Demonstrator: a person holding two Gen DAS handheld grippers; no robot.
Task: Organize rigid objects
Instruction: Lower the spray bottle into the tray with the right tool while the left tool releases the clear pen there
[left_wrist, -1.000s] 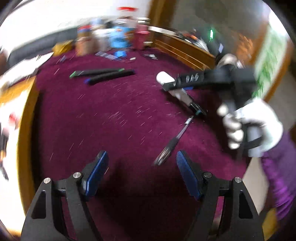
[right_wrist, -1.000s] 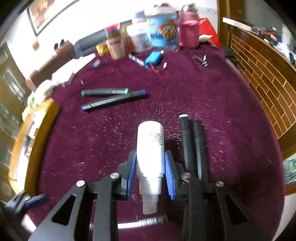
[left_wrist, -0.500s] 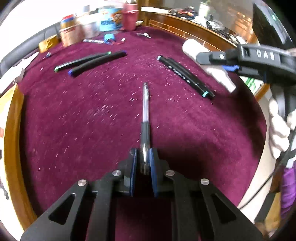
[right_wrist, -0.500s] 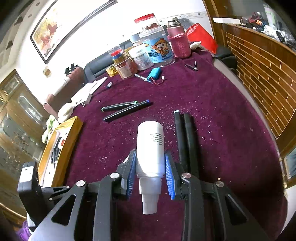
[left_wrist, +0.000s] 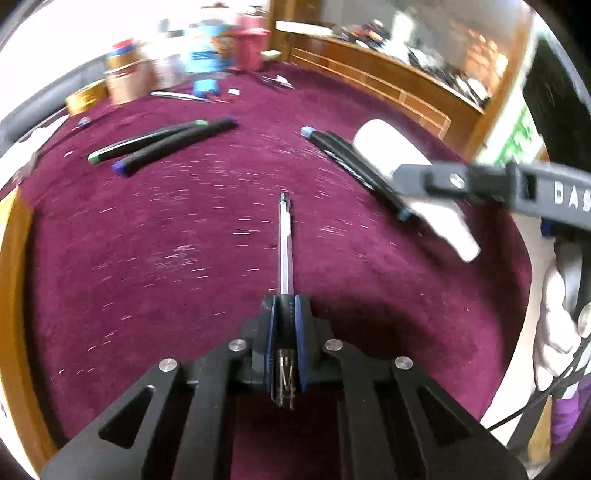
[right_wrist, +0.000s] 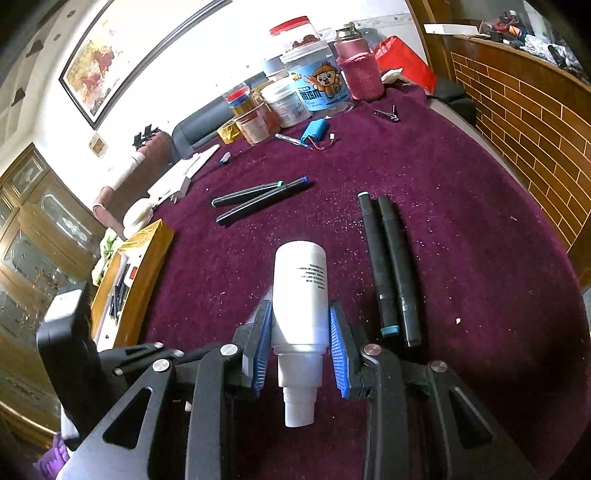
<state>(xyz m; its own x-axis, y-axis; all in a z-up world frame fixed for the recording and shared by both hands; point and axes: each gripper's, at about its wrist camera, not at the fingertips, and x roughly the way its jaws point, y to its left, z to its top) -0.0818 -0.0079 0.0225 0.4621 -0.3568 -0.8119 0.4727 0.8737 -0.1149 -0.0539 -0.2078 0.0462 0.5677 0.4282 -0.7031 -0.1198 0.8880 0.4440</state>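
Note:
My left gripper (left_wrist: 286, 314) is shut on a clear ballpoint pen (left_wrist: 285, 236) by its dark grip; the barrel points away over the maroon cloth. My right gripper (right_wrist: 300, 325) is shut on a white bottle (right_wrist: 301, 288), cap toward the camera, held above the cloth. In the left wrist view the same white bottle (left_wrist: 388, 151) hangs at the right in the right gripper's black fingers. Two black markers (right_wrist: 388, 266) lie side by side just right of the bottle. Another pair of black markers (right_wrist: 258, 199) lies farther off, tips touching.
Jars, tubs and a pink flask (right_wrist: 358, 70) crowd the far edge of the table, with a blue battery pack (right_wrist: 316, 131) and nail clippers (right_wrist: 386, 114) before them. A yellow box (right_wrist: 129, 273) of small items sits at the left edge. A brick-patterned wall (right_wrist: 528, 122) runs along the right.
My left gripper has shut on the pen, which lay loose on the cloth a second ago. The right gripper has carried the bottle a little across and rolled slightly.

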